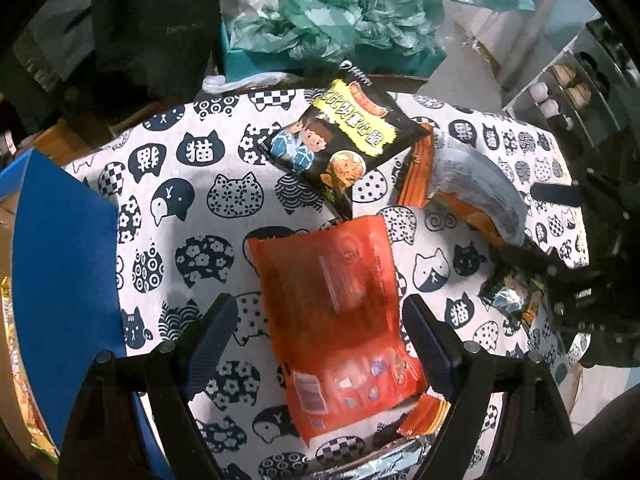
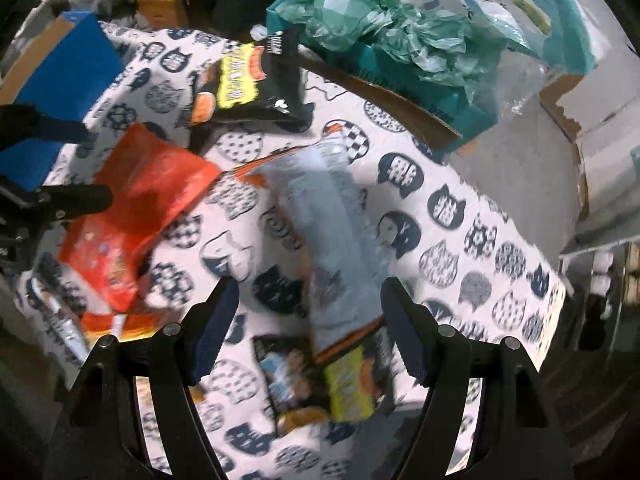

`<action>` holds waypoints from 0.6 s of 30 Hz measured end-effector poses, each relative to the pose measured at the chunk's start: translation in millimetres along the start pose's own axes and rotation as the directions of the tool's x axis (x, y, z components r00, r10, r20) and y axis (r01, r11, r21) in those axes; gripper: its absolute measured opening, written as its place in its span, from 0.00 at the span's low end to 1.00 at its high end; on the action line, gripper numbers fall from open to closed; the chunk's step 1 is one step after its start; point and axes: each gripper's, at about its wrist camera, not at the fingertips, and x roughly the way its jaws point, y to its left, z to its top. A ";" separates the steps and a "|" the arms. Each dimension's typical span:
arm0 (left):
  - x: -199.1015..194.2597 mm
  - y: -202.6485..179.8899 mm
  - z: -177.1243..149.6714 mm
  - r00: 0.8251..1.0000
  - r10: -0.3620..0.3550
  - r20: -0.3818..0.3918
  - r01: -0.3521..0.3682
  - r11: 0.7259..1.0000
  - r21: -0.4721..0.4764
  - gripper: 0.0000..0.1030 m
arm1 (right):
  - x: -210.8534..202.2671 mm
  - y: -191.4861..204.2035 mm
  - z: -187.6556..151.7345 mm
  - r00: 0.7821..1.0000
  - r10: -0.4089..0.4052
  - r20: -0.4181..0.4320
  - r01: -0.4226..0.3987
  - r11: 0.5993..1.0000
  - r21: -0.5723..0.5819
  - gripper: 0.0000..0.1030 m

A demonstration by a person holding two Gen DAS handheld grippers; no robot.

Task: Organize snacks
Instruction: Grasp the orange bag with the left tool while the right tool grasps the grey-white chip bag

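Observation:
An orange snack bag (image 1: 332,320) lies flat on the cat-print tablecloth (image 1: 192,208). My left gripper (image 1: 320,320) hangs over it, open, one finger on each side and neither pad pressing. My right gripper (image 2: 310,300) is open above a grey-backed snack bag (image 2: 328,220), which lies partly over a small black bag (image 2: 320,380). A bigger black bag with yellow print (image 1: 344,140) rests further back. In the left wrist view the right gripper (image 1: 548,228) shows at the right edge beside the grey bag (image 1: 480,192). The right wrist view is blurred.
A blue box (image 1: 60,260) stands at the table's left edge, with more snack packets behind it. A teal box stuffed with green plastic bags (image 1: 332,28) sits behind the table. Silver foil wrapping (image 1: 380,464) lies at the near edge. Cardboard boxes (image 2: 592,128) are at the right.

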 end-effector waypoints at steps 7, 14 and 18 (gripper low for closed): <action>19.2 2.6 -1.8 0.998 -0.035 -0.046 0.032 0.998 -0.057 0.83 | 25.2 -12.6 13.6 1.000 0.005 0.005 -0.005 1.000 0.002 0.71; 34.0 -2.3 -8.5 0.996 -0.057 -0.073 0.051 0.995 -0.086 0.83 | 45.6 -12.9 14.2 1.000 0.013 -0.013 -0.013 1.000 0.000 0.71; 40.2 -3.1 -11.8 0.995 -0.056 -0.083 0.047 0.993 -0.106 0.83 | 56.9 -13.3 11.9 0.998 0.051 -0.039 -0.050 0.999 0.020 0.70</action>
